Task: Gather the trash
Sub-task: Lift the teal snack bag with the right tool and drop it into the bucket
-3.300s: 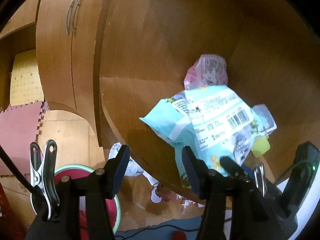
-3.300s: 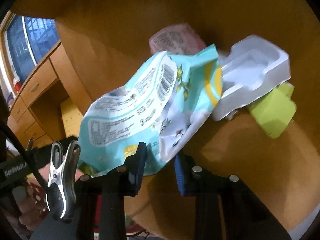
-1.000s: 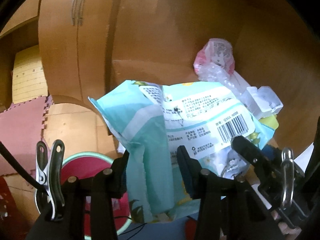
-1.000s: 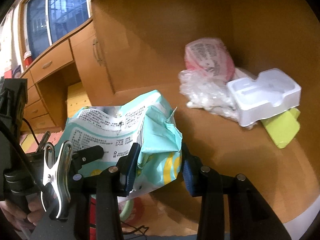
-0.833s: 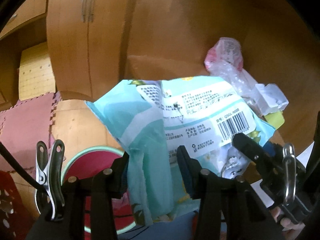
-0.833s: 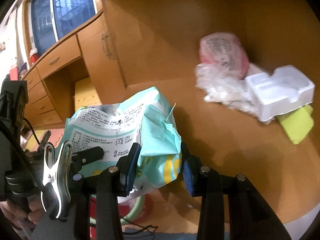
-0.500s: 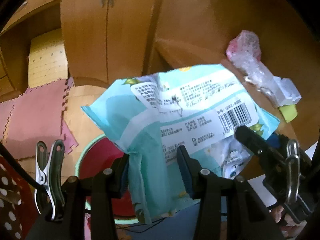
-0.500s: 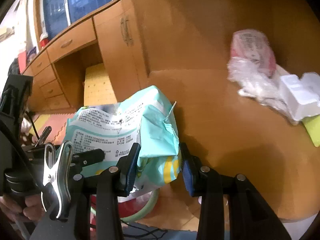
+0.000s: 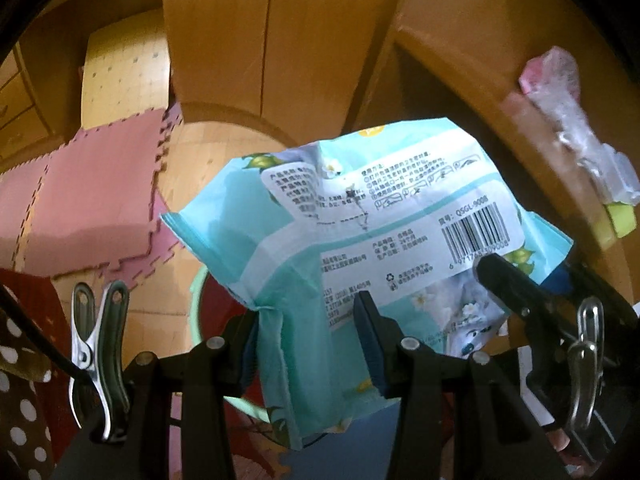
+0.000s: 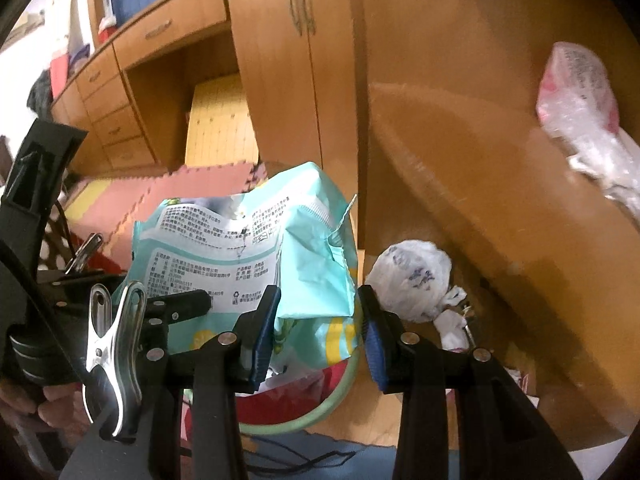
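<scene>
Teal wipes packet (image 9: 360, 240), crumpled and printed with a barcode, held in the air by both grippers at once, off the table (image 10: 500, 208) and above a red bin with a pale green rim (image 10: 336, 396) on the floor. Left gripper (image 9: 310, 344): fingers clamped on the packet's lower left fold, dark blue pads (image 9: 370, 344) pressed into the film, a long flap hanging down between and below them. Right gripper (image 10: 316, 328): fingers clamped on the packet's other end, teal film bunched between the blue pads (image 10: 262, 340); seen in the left wrist view as a black finger over the packet's right edge just below the barcode. Part of a hand (image 10: 36, 404) visible at lower left in the right wrist view, wrapped round the other gripper's handle.

On the table, well apart from the packet: a pink wrapper (image 10: 576, 80) with clear crinkled plastic (image 10: 600, 160) spilling from under it, and, in the left wrist view, a yellow-green piece (image 9: 622, 220) just beyond them at the table's edge. On the floor under the table, a knotted white bag (image 10: 412, 280) beside the bin. Pink foam mats (image 9: 92, 188) across the floor, wooden cabinets (image 10: 280, 80) behind.
</scene>
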`<action>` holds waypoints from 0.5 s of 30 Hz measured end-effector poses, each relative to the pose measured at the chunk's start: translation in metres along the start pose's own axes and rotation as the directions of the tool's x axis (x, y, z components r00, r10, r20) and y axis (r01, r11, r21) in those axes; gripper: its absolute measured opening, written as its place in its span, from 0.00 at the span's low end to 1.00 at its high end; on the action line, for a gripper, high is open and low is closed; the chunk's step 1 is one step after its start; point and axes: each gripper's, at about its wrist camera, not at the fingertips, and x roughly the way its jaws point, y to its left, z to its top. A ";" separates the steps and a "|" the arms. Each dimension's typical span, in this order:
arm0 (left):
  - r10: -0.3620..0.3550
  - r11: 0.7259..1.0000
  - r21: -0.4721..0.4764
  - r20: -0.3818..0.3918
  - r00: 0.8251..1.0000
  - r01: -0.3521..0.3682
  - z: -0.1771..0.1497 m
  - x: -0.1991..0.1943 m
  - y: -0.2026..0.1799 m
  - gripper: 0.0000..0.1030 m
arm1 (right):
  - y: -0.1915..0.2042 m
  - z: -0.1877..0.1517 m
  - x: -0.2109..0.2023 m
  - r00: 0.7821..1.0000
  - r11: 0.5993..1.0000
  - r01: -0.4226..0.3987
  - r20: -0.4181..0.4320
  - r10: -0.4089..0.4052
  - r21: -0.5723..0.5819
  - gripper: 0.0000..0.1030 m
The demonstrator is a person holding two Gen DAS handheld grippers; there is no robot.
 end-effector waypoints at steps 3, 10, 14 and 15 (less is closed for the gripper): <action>0.020 1.000 -0.005 -0.020 1.000 -0.020 -0.004 0.008 0.006 0.44 | 0.006 -0.001 0.014 0.999 1.000 0.000 -0.033 0.000 -0.004 0.38; 0.059 0.998 -0.004 -0.054 0.997 -0.059 -0.009 0.021 0.014 0.44 | 0.006 0.001 0.039 0.994 0.999 0.041 -0.098 -0.041 -0.003 0.38; 0.062 0.998 -0.008 -0.050 0.997 -0.063 -0.008 0.021 0.016 0.44 | 0.003 -0.004 0.049 0.990 0.998 0.057 -0.129 -0.057 -0.006 0.38; 0.060 0.998 -0.010 -0.049 0.997 -0.061 -0.007 0.021 0.017 0.44 | 0.003 -0.006 0.051 0.989 0.998 0.056 -0.136 -0.056 -0.007 0.38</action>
